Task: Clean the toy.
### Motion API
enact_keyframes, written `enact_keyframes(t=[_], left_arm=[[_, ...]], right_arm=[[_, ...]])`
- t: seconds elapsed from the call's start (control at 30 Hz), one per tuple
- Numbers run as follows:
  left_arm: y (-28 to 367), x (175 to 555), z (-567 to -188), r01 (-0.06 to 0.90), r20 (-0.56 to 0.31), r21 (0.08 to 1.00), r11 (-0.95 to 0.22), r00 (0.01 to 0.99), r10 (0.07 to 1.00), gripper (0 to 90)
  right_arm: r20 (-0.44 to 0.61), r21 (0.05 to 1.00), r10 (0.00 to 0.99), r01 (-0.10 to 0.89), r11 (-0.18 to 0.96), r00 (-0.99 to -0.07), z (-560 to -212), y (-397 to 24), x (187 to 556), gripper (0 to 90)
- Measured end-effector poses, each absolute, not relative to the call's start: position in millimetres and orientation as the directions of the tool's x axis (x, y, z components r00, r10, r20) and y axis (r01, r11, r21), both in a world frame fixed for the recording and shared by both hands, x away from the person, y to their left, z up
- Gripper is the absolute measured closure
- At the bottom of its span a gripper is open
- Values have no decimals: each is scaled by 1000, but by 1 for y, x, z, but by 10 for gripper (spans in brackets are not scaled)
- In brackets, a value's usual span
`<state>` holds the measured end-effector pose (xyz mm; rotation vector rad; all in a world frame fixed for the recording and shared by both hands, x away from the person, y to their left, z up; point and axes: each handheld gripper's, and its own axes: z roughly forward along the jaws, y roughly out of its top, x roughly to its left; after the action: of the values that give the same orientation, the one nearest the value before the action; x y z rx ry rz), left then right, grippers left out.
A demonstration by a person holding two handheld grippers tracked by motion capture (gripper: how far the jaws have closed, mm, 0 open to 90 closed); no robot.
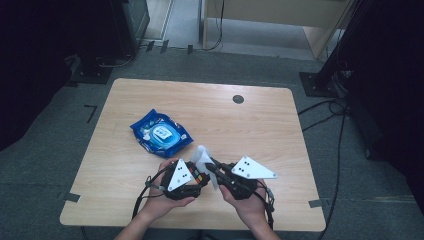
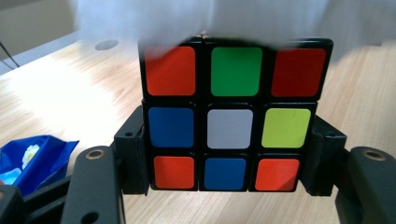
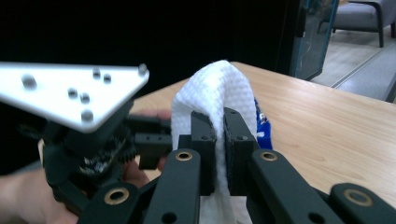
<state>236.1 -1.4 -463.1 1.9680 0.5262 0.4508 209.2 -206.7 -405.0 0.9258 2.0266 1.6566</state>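
A colour puzzle cube (image 2: 231, 119) with orange, green, red, blue, white and yellow squares sits clamped between the jaws of my left gripper (image 2: 229, 154), which is shut on its two sides. In the high view the cube (image 1: 199, 176) peeks out beside the left gripper (image 1: 192, 181) near the table's front edge. My right gripper (image 3: 219, 140) is shut on a white wet wipe (image 3: 212, 91), which drapes over its jaws. From above, the wipe (image 1: 204, 160) stands up between the two grippers, with the right gripper (image 1: 220, 175) just right of the cube. A blurred white cloth edge (image 2: 201, 18) hangs just above the cube.
A blue wet-wipe pack (image 1: 161, 133) lies on the wooden table (image 1: 260, 125) left of centre, behind the hands. A round grey cable port (image 1: 238, 99) is set in the far part of the tabletop. Cables and stands lie on the floor around the table.
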Motion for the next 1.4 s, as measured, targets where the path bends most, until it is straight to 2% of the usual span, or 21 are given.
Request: enact_keyframes(t=[0.23, 0.4, 0.57, 0.77, 0.87, 0.93, 1.03, 1.27, 1.4], left_arm=[[3, 236, -459, 162, 74, 913, -375, 836, 543, 339], [4, 236, -459, 160, 69, 917, -366, 840, 539, 339], [8, 239, -456, 167, 58, 922, -348, 832, 552, 339], [13, 245, -459, 207, 29, 918, -340, 818, 575, 339], [14, 246, -459, 213, 24, 917, -336, 813, 581, 339], [16, 247, -459, 218, 22, 917, -334, 809, 588, 339], [17, 249, -460, 231, 12, 916, -329, 803, 596, 339], [17, 252, -462, 253, -2, 911, -325, 792, 611, 338], [16, 252, -463, 261, -6, 909, -324, 787, 617, 338]], right_arm=[[126, 956, 708, 276, 101, -695, -421, -212, 219, 850], [88, 946, 781, 297, 129, -619, -429, -228, 232, 852], [120, 914, 847, 392, 110, -518, -447, -252, 248, 858], [131, 889, 890, 449, 90, -437, -462, -269, 259, 849], [140, 887, 896, 455, 76, -422, -464, -273, 261, 774], [151, 893, 896, 447, 58, -417, -463, -274, 261, 689], [170, 900, 893, 434, 32, -418, -457, -273, 259, 621], [283, 899, 783, 438, -15, -553, -437, -246, 244, 388], [329, 893, 748, 447, -48, -577, -428, -227, 233, 297]])
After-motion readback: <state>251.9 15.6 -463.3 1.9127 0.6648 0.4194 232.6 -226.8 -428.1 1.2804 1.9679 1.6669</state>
